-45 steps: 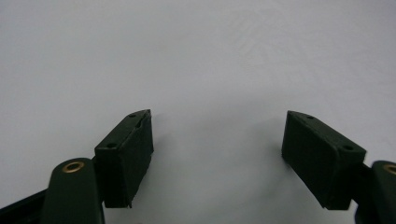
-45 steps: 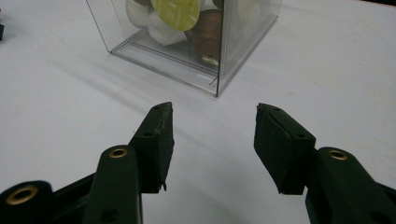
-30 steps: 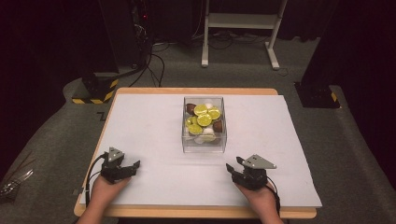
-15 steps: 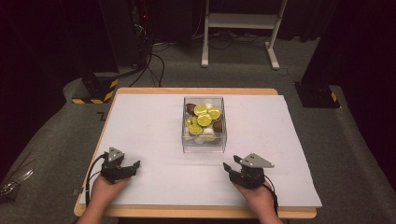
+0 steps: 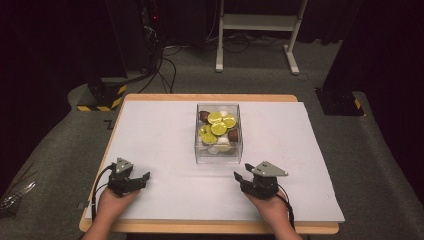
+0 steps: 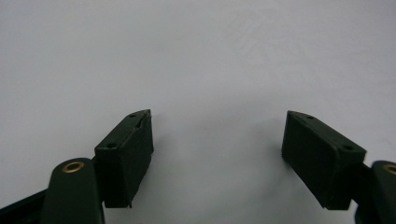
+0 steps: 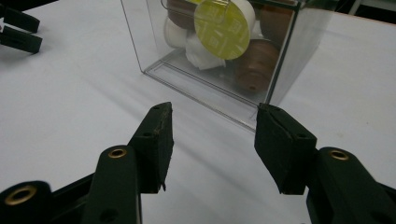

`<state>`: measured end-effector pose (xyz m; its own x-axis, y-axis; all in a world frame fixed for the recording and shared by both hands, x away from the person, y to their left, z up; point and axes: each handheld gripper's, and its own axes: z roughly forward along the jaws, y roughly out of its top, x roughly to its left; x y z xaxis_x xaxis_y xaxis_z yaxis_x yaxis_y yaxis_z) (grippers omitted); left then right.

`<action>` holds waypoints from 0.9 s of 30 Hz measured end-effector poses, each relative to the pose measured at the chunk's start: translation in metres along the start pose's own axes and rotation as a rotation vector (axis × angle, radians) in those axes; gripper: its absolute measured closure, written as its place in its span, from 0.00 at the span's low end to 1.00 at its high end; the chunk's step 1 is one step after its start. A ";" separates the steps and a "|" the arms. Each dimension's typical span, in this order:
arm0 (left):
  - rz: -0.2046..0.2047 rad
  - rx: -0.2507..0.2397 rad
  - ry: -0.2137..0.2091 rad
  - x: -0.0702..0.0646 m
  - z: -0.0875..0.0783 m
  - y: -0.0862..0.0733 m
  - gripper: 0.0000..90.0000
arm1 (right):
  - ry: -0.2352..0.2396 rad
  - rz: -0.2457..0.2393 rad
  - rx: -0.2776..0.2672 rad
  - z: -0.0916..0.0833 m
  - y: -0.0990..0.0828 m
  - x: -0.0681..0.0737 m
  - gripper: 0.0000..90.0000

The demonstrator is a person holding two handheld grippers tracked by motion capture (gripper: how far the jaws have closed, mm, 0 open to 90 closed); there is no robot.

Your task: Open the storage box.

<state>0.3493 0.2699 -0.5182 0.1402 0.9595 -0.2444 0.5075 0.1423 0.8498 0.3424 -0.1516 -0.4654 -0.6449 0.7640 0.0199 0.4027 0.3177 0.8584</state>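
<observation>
The right tongs stand spread with nothing between the jaws, low over the white surface and aimed at the near corner of a clear plastic box. In the high view these right tongs sit near the front edge of the surface, a hand gripping them from below, and the box lies just ahead of them and a little to the left, apart from the jaws.

The left tongs are also spread wide and empty, with bare white surface beneath them. From above, the left tongs rest near the front left, well apart from the box.

The box stands upright near the middle of the surface and holds round capsules with yellow-green tops, together with brown and white ones.
</observation>
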 end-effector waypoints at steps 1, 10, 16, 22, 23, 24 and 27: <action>0.005 0.002 0.000 0.000 0.000 0.000 0.28 | 0.004 0.002 -0.002 0.001 0.001 0.001 0.52; 0.006 0.002 0.000 0.000 0.000 0.000 0.28 | 0.008 -0.036 -0.025 0.008 0.011 0.003 0.56; -0.001 -0.001 0.000 0.000 0.000 0.000 0.28 | 0.016 -0.016 -0.034 0.011 0.015 0.000 0.57; -0.001 0.000 0.000 0.000 0.000 0.000 0.28 | 0.031 0.009 -0.035 0.014 0.018 -0.002 0.56; 0.006 0.002 0.000 0.000 0.000 0.000 0.28 | 0.032 0.010 -0.034 0.014 0.018 -0.002 0.56; -0.002 -0.001 0.000 0.000 0.000 0.000 0.28 | 0.034 0.013 -0.034 0.015 0.019 -0.002 0.56; -0.001 0.000 0.000 0.000 0.000 0.000 0.28 | 0.044 0.021 -0.029 0.017 0.019 -0.003 0.56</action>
<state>0.3493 0.2699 -0.5182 0.1398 0.9593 -0.2453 0.5075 0.1433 0.8496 0.3629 -0.1379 -0.4576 -0.6645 0.7449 0.0596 0.3977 0.2850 0.8721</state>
